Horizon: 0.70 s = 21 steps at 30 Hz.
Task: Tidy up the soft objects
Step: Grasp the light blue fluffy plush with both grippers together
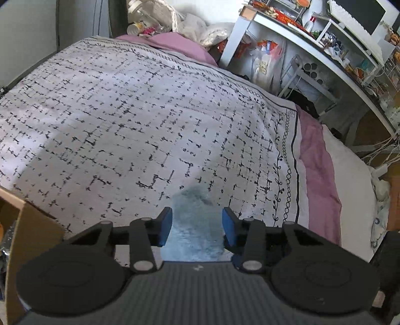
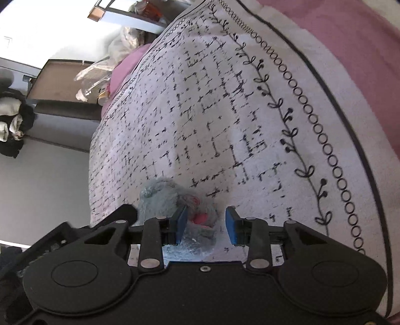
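A fluffy grey-blue plush toy (image 1: 196, 225) lies on the patterned bedspread (image 1: 125, 112). In the left wrist view my left gripper (image 1: 197, 225) is open, with the plush between its blue pads (image 1: 166, 227); the pads do not seem to press it. In the right wrist view the same plush (image 2: 165, 197) shows a pink mouth patch. My right gripper (image 2: 206, 223) is open, its left pad (image 2: 181, 223) against the plush and its right pad apart from it. The black tip of the left gripper (image 2: 126, 212) shows beside the plush.
The white bedspread with black marks lies over a pink sheet (image 1: 317, 175). A cardboard box (image 1: 22, 237) stands at the bed's near left. A white desk with cluttered shelves (image 1: 325, 50) stands to the right. Bottles and bags (image 1: 155, 17) crowd the far end.
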Tool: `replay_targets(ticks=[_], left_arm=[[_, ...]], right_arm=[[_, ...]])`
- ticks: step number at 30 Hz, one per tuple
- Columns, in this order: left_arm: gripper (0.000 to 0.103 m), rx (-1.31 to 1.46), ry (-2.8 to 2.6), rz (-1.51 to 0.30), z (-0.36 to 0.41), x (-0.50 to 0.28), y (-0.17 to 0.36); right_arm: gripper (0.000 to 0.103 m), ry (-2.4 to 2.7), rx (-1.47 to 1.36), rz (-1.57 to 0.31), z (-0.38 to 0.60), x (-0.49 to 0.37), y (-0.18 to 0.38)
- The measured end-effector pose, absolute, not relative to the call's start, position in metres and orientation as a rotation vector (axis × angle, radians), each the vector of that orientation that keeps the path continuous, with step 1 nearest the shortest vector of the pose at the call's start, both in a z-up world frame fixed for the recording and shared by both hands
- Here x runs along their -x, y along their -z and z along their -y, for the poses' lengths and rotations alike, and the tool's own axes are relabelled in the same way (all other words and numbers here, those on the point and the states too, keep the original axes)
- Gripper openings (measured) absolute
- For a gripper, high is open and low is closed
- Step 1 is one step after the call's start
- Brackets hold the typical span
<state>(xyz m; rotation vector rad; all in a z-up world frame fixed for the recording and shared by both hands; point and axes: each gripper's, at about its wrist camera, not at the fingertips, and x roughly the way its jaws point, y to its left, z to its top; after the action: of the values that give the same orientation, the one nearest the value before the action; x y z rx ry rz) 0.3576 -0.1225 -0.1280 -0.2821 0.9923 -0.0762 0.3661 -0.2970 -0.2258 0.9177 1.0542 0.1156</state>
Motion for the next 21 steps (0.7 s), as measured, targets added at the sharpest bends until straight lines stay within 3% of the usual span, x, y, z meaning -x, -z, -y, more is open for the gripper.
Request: replay_targets(ticks=[3,10,19,21], left_arm=[[0.043,0.29,0.063,-1.02,0.12,-0.361,0.134],[0.044,0.311,0.013,-1.038,0.099,-0.363,0.143],[0.044,0.332,-0.015,-1.027,0.077,-0.357,0.143],[0.044,0.333,-0.019,-1.027,0.073,-0.356,0.142]], right_arm=[[0.042,-0.13,-0.927,-1.072,0.294,-0.368,0.229],[0.042,-0.194,-0.928,-1.119,0.275,-0.368,0.233],[0.037,-0.183,-0.93,-1.096,0.265,-0.369,0.232],[0.03,-0.19,-0.927,-1.104,0.262,-0.37,0.233]])
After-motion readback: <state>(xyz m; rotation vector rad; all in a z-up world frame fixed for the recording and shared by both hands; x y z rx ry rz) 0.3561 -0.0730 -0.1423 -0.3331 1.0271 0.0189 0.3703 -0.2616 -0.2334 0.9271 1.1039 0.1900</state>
